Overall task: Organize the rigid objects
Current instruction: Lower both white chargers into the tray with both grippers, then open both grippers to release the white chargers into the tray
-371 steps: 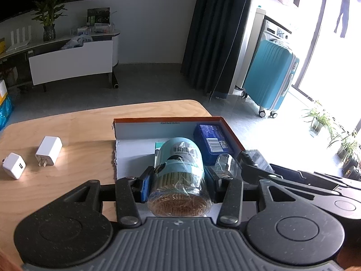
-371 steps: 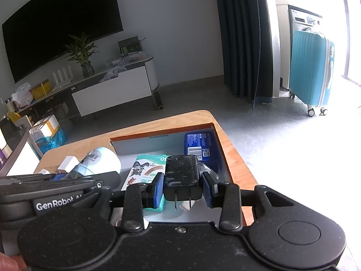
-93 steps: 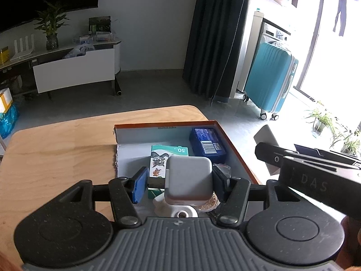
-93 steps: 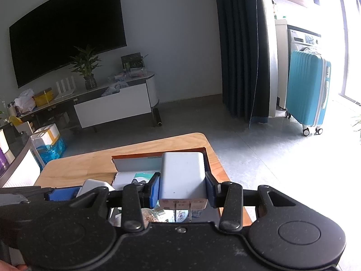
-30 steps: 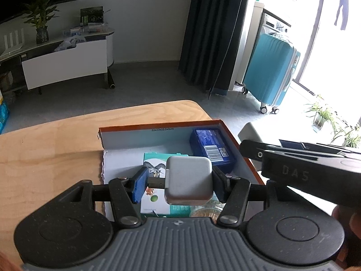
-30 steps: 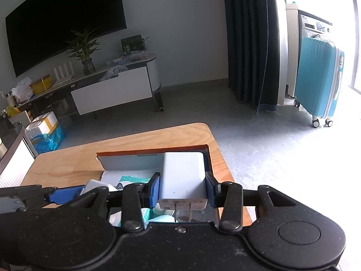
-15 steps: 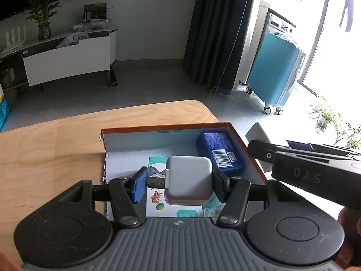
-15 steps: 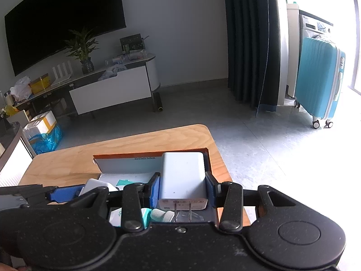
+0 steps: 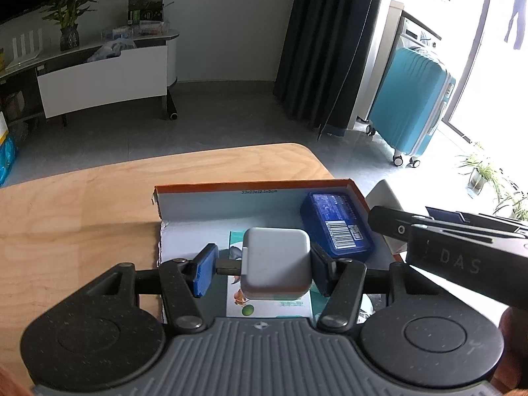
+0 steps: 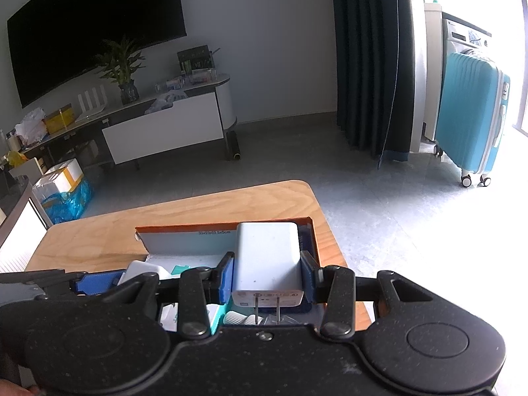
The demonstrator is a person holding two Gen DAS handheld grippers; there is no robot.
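Left gripper (image 9: 262, 265) jaws clamp a square white charger (image 9: 276, 265) above the orange-rimmed box (image 9: 257, 185), near its front. Right gripper (image 10: 266, 279) jaws clamp a taller white charger (image 10: 268, 262), prongs toward cam, over the box's right side. "DAS" on right gripper body. Wood bench (image 9: 82, 217); teal suitcase (image 9: 411, 105), TV (image 10: 95, 33).

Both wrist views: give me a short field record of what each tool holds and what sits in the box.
left tool: shut on a square white charger, held over the box
right tool: shut on a taller white charger, prongs toward the camera
box: orange-rimmed, open, on the wooden table
box contents: blue packet at the right side, teal printed card under the left tool
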